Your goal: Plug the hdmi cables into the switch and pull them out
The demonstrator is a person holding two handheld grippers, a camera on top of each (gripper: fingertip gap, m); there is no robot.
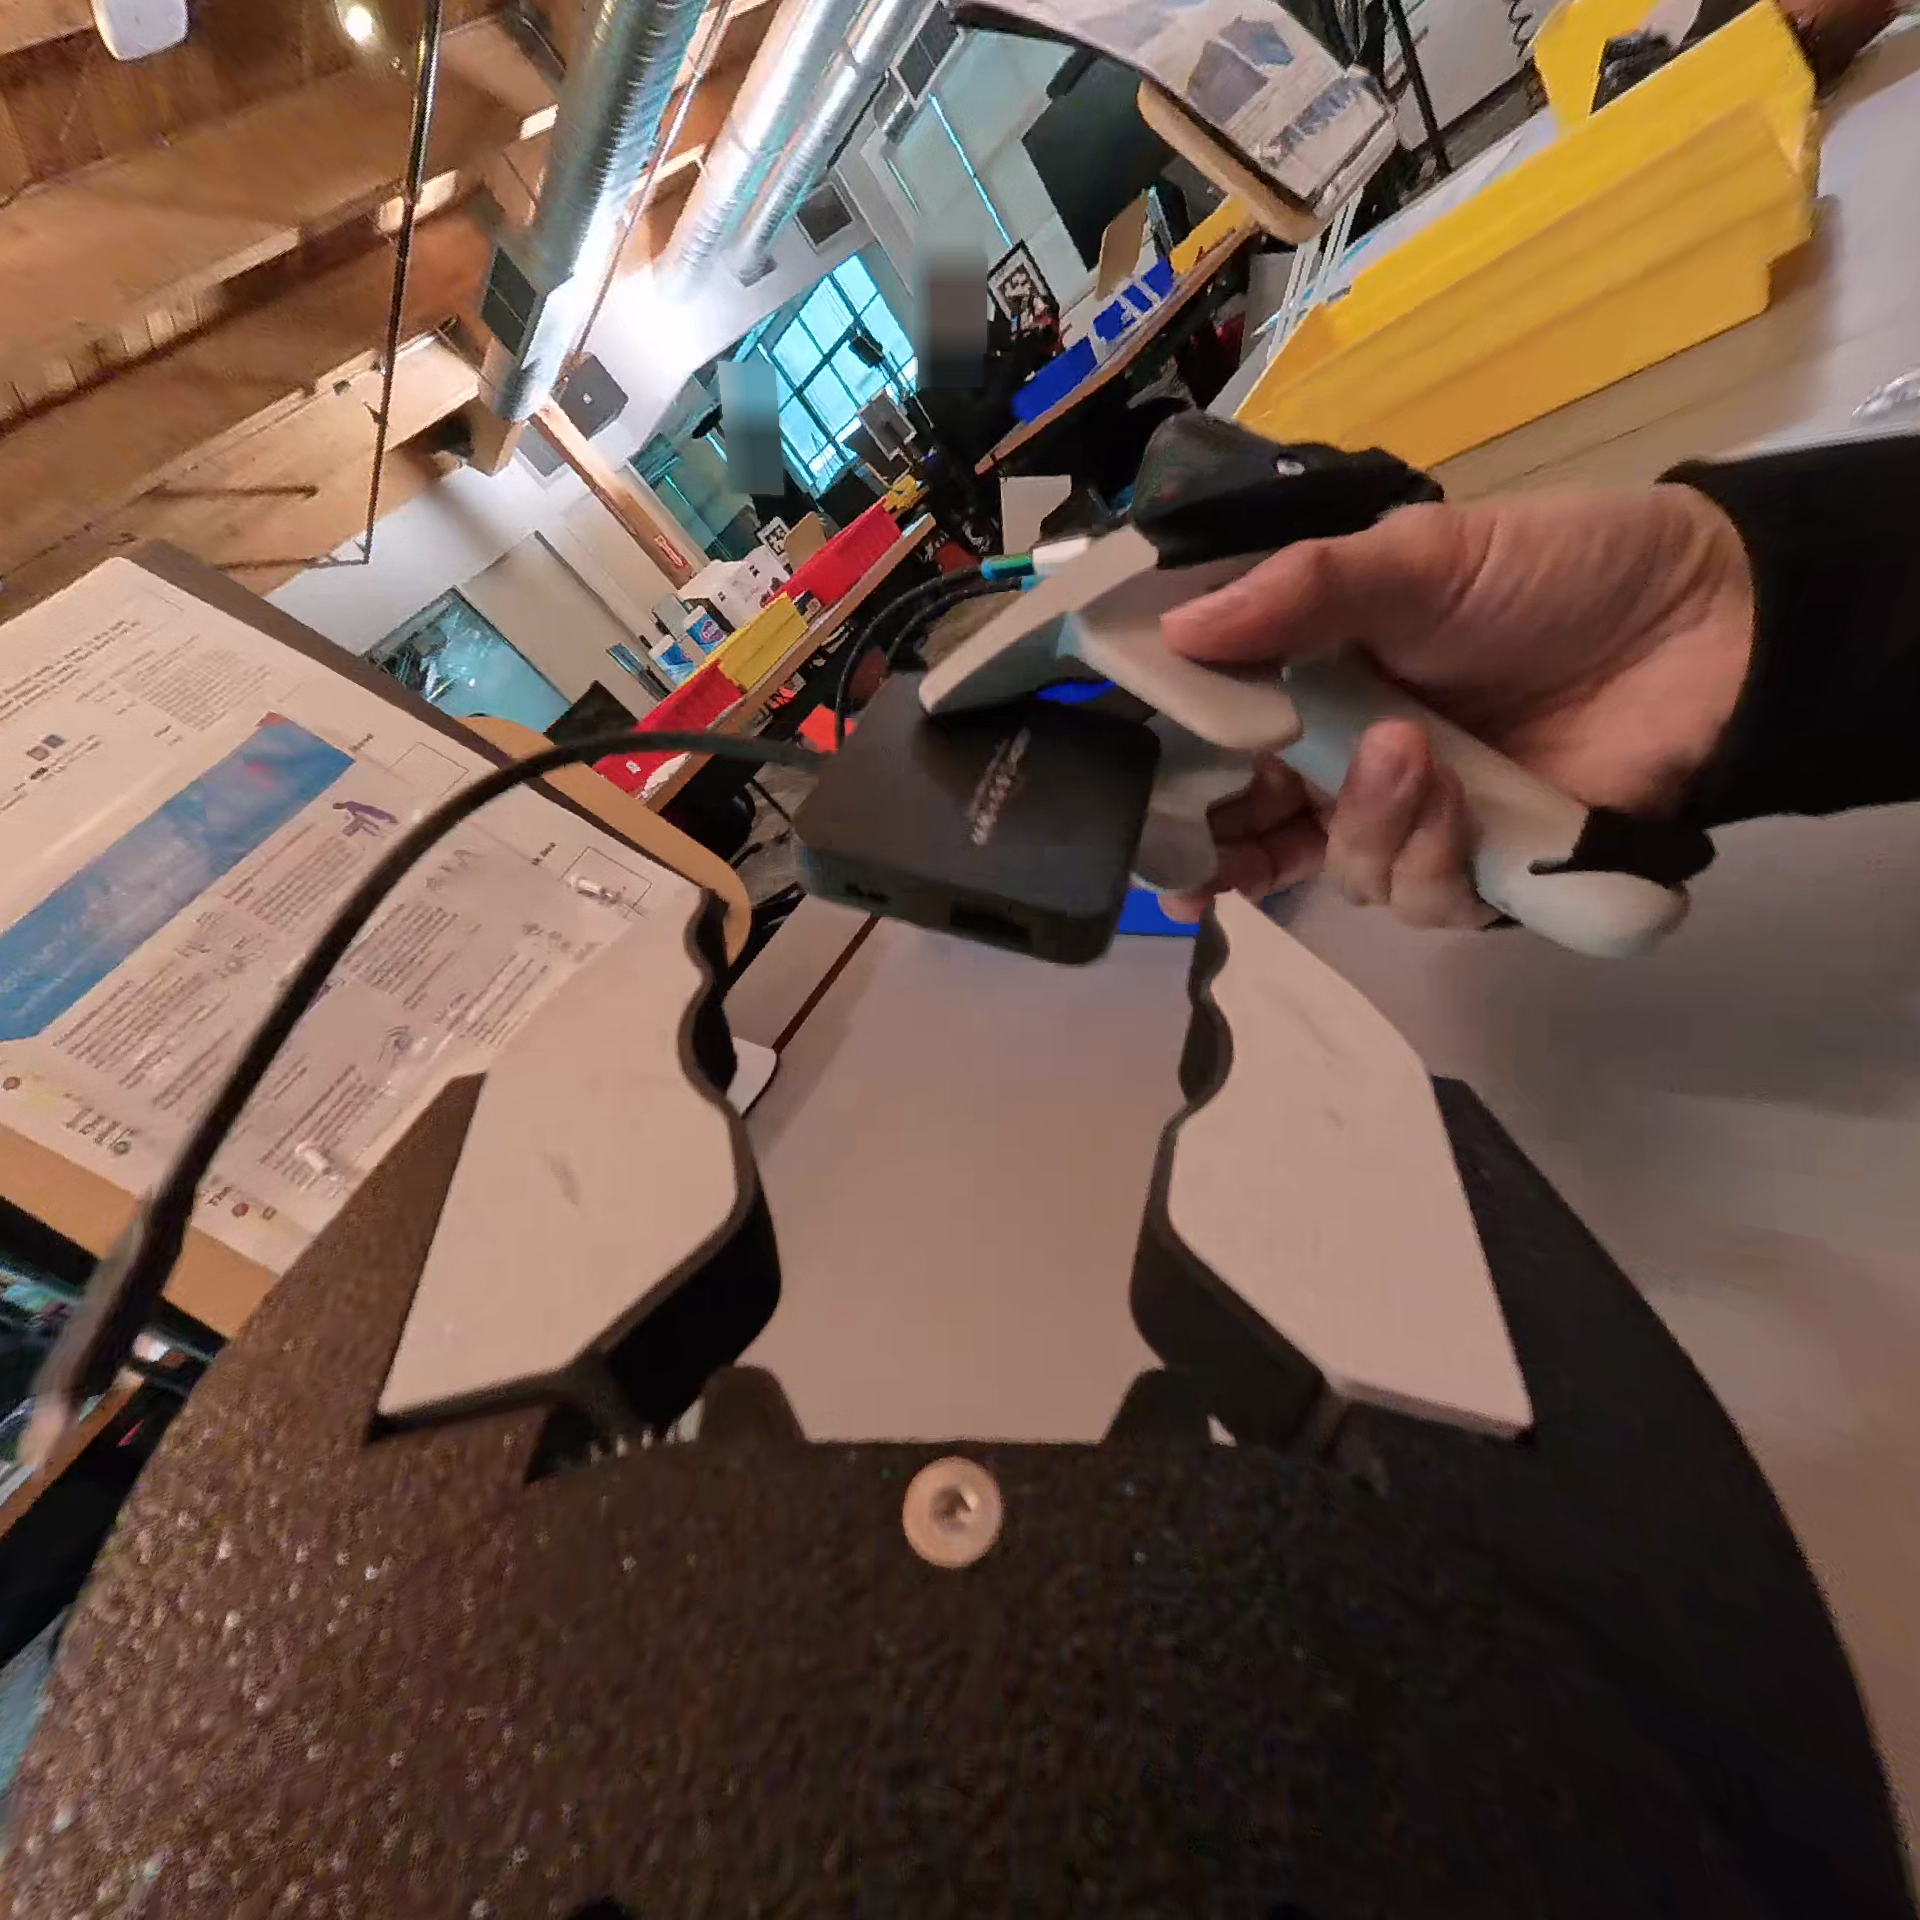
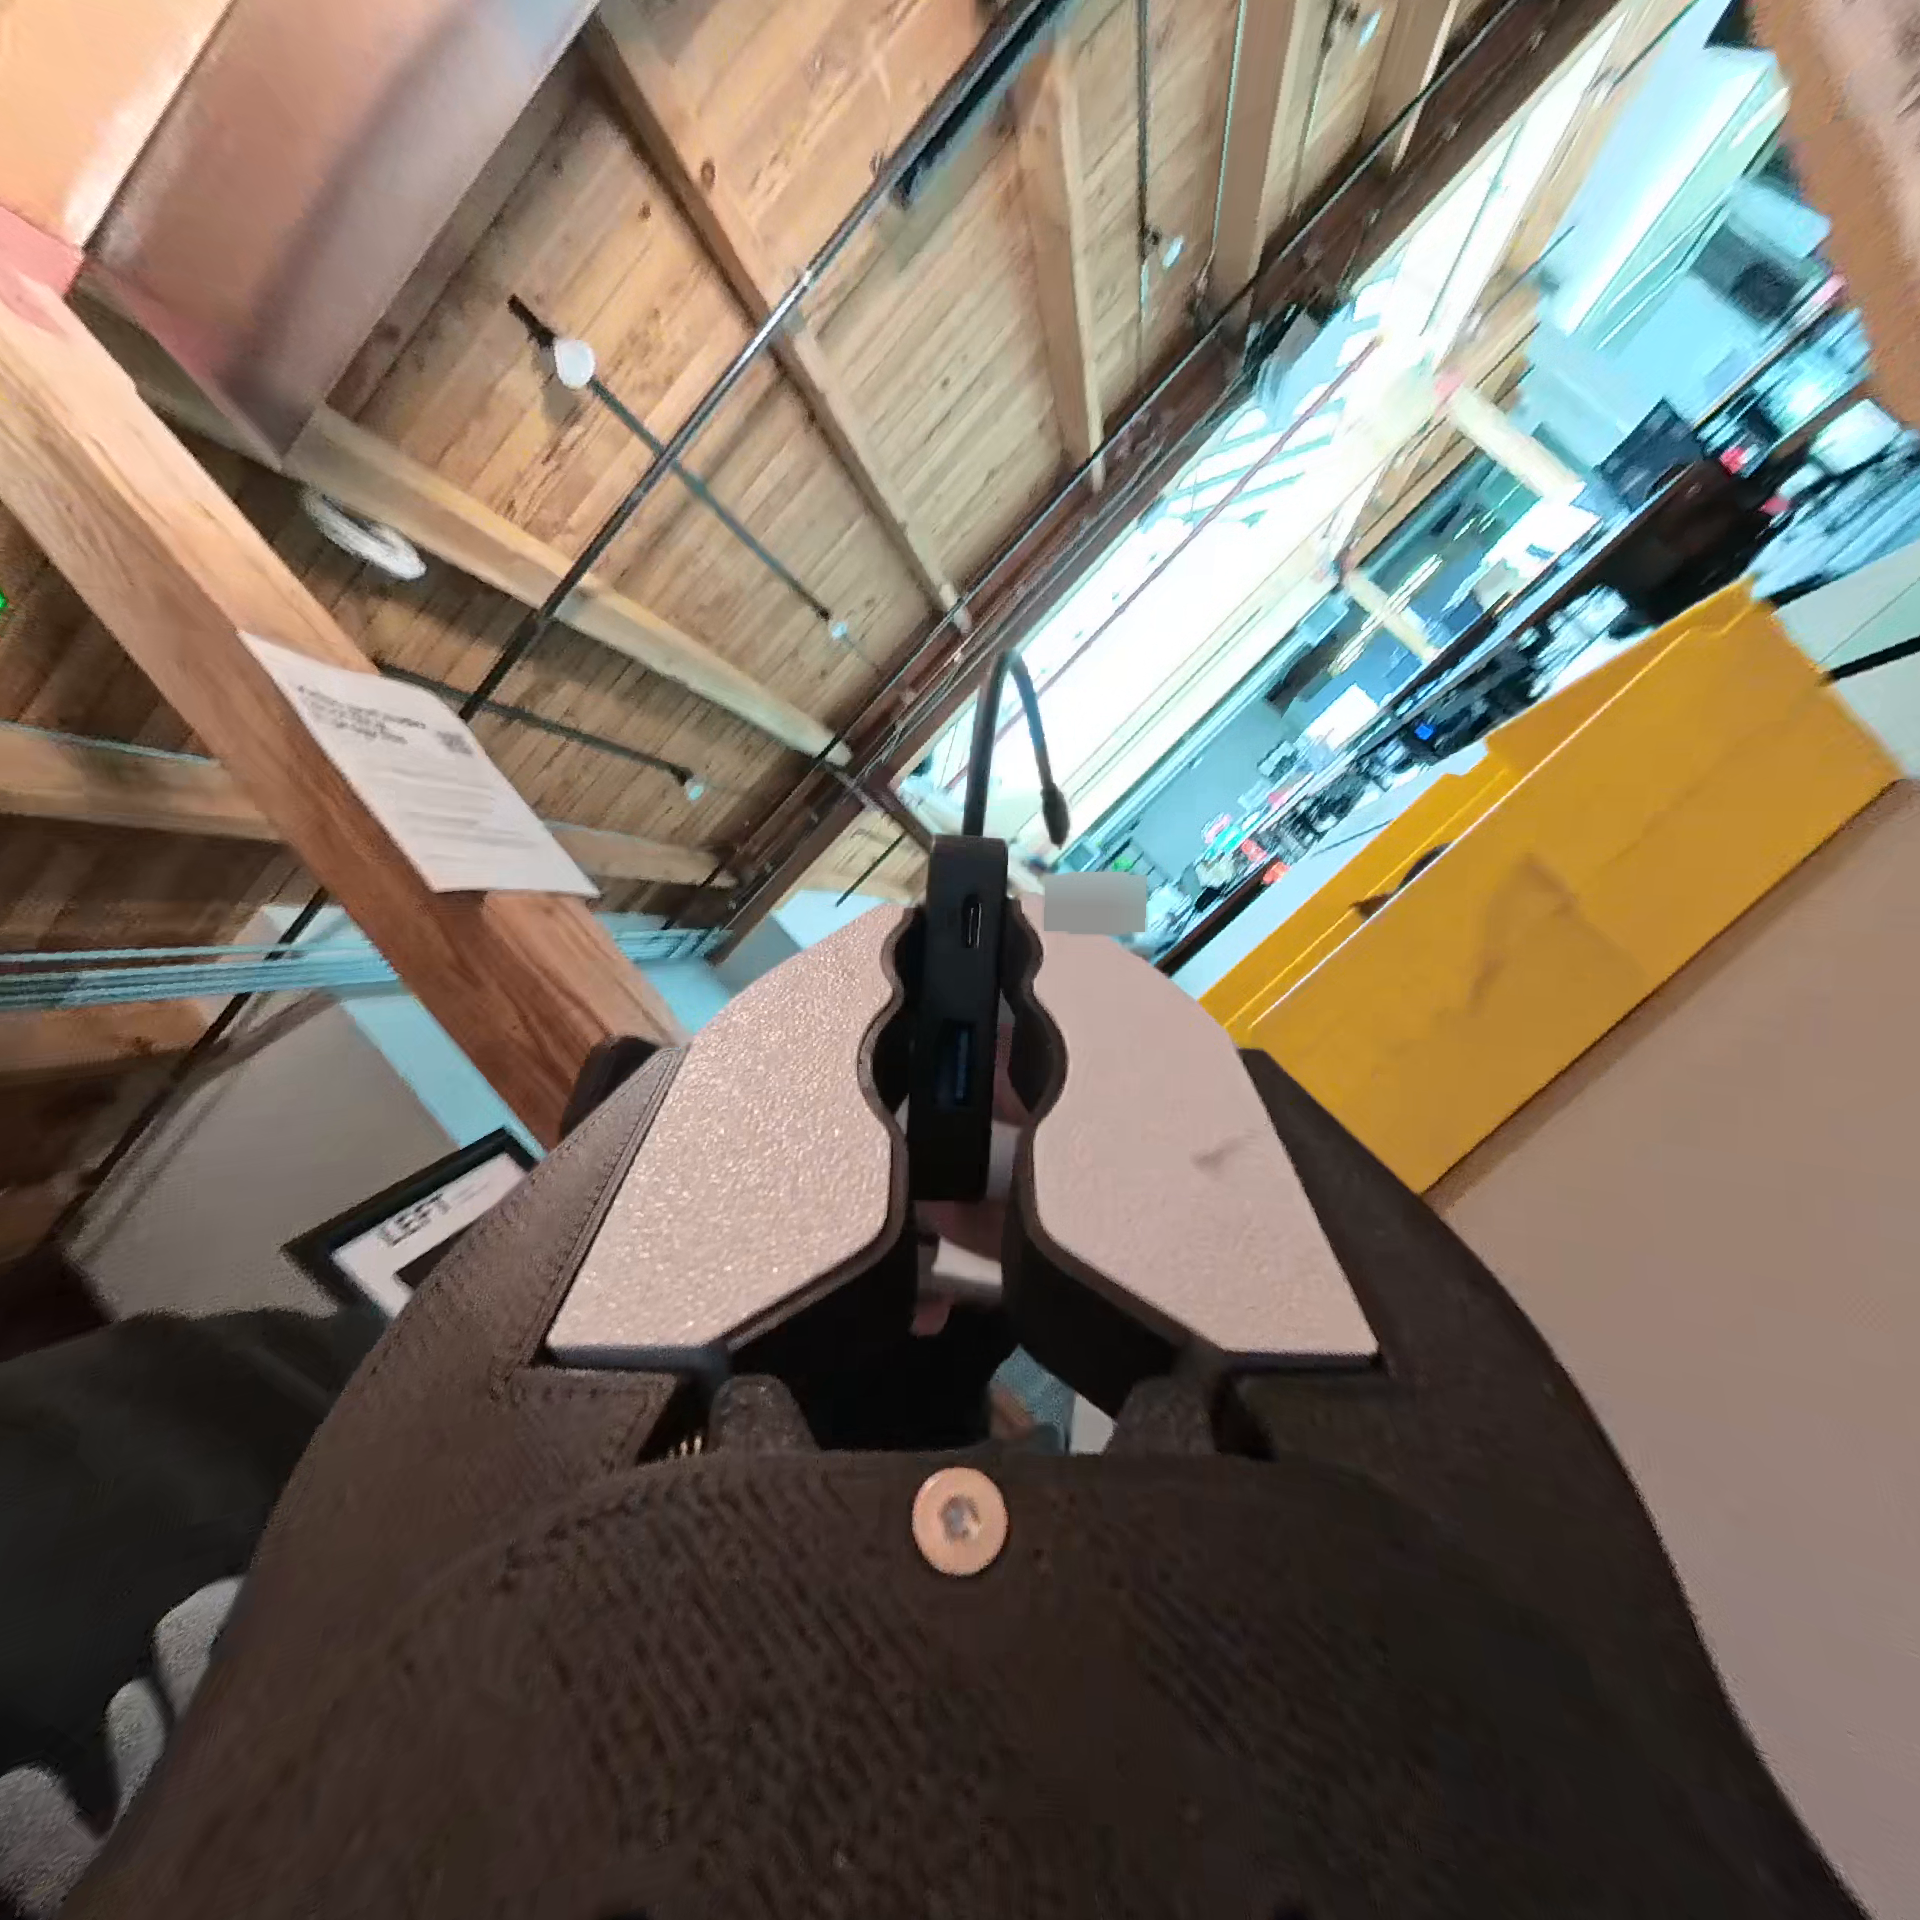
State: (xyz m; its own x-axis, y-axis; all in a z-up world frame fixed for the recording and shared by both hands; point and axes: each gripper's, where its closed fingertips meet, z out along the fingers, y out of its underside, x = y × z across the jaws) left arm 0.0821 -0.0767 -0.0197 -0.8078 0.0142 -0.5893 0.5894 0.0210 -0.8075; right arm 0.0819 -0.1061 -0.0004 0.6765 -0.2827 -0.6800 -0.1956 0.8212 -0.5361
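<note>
— Left tool (image 1: 956,1049)? Spread wide, nothing between the pale fingers (image 1: 582,1174), only bare grey tabletop (image 1: 966,1195) showing through the gap.

— And the right tool (image 2: 951,1039)? Closed tight on the black switch (image 2: 956,1029), gripped edge-on between the scalloped tips, ports facing the camera.

— Same switch (image 1: 987,821) from the left wrist view? Held up off the tabletop, out ahead of the open left tool, pinched by the right tool (image 1: 1039,665) in a bare hand (image 1: 1507,686) with a dark sleeve.

— Cables? One black cable (image 1: 312,966) arcing from the switch's far edge down past the left finger, its plug end blurred at the left border. From the right wrist view, a short black lead (image 2: 997,727) curling up from the switch's top. Cannot tell whether any HDMI plug seated.

— Surroundings? Yellow bin (image 1: 1538,270) on the tabletop beyond the hand; printed sheet on a board (image 1: 260,883) at left.
</note>
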